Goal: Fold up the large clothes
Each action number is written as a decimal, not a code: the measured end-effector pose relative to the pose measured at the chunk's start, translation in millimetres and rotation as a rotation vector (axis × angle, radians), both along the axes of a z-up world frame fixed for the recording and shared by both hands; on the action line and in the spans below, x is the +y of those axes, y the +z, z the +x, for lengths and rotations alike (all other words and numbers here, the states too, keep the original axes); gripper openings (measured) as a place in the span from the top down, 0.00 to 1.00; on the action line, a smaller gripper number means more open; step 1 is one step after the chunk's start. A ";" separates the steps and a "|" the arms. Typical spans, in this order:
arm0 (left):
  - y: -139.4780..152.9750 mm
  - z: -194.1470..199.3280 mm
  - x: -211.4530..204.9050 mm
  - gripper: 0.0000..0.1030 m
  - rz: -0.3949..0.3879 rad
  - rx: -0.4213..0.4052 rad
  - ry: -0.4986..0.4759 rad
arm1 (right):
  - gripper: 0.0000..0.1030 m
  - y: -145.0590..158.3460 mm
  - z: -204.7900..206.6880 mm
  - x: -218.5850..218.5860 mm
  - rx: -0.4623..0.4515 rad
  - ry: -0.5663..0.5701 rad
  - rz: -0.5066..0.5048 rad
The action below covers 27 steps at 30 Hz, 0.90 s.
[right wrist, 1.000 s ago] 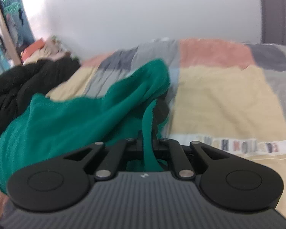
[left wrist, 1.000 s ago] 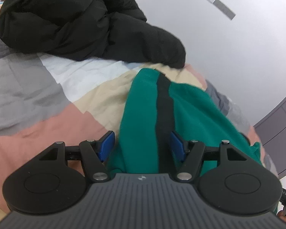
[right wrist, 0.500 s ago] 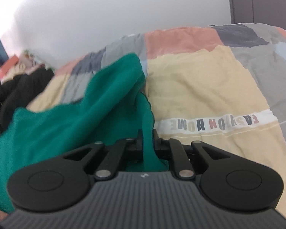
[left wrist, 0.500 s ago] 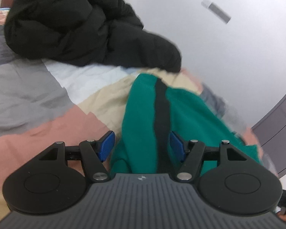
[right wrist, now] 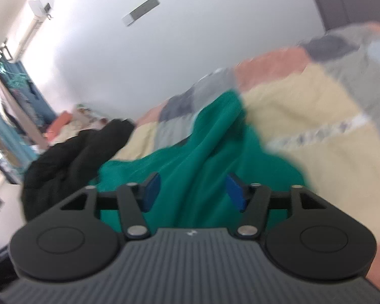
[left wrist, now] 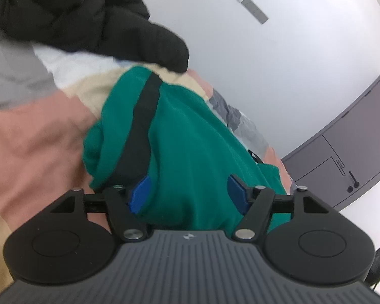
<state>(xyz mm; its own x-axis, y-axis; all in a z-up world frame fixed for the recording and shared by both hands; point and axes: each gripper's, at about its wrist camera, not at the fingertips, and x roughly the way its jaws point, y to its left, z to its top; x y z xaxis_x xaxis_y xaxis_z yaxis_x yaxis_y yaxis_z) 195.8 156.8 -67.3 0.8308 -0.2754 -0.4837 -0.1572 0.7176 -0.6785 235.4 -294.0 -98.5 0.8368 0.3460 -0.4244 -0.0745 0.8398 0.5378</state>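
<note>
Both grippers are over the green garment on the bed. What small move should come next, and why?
Probably lower the right gripper and close it on an edge of the green garment. Its jaws have just been opening and now stand wide apart with only loose cloth between them; the left gripper is open too, so nothing holds the garment, which lies bunched on the quilt.

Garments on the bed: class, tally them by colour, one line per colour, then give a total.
Green garment with a black stripe: 1
Black garment, a bunched heap that reads as one piece: 1
Total: 2, both lying on the patchwork bedspread.
</note>
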 end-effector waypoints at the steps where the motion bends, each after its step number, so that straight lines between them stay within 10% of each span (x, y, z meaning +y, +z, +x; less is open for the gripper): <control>1: -3.7 1.7 -0.8 0.25 -0.019 0.009 -0.001 | 0.28 -3.2 -2.6 4.5 0.011 0.020 0.029; 8: -25.7 7.8 12.8 0.19 -0.213 0.068 0.025 | 0.19 -36.0 6.5 20.9 0.173 0.104 0.241; 12: -47.9 -0.6 22.4 0.19 -0.505 0.133 0.053 | 0.18 -67.5 16.4 8.2 0.312 0.060 0.436; 17: -65.8 7.4 23.7 0.19 -0.452 0.237 0.096 | 0.18 -96.5 21.1 -6.4 0.414 -0.049 0.566; 27: -91.8 50.6 34.6 0.21 -0.461 0.147 0.165 | 0.17 -109.2 37.4 -6.4 0.344 -0.127 0.691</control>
<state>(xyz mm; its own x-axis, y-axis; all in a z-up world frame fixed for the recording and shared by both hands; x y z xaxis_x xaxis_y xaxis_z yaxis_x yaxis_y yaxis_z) 246.4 191.4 -159.1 0.8133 -0.3585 -0.4583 -0.3610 0.3067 -0.8807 272.9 -300.4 -207.6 0.7483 0.5365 -0.3902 0.2654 0.2969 0.9173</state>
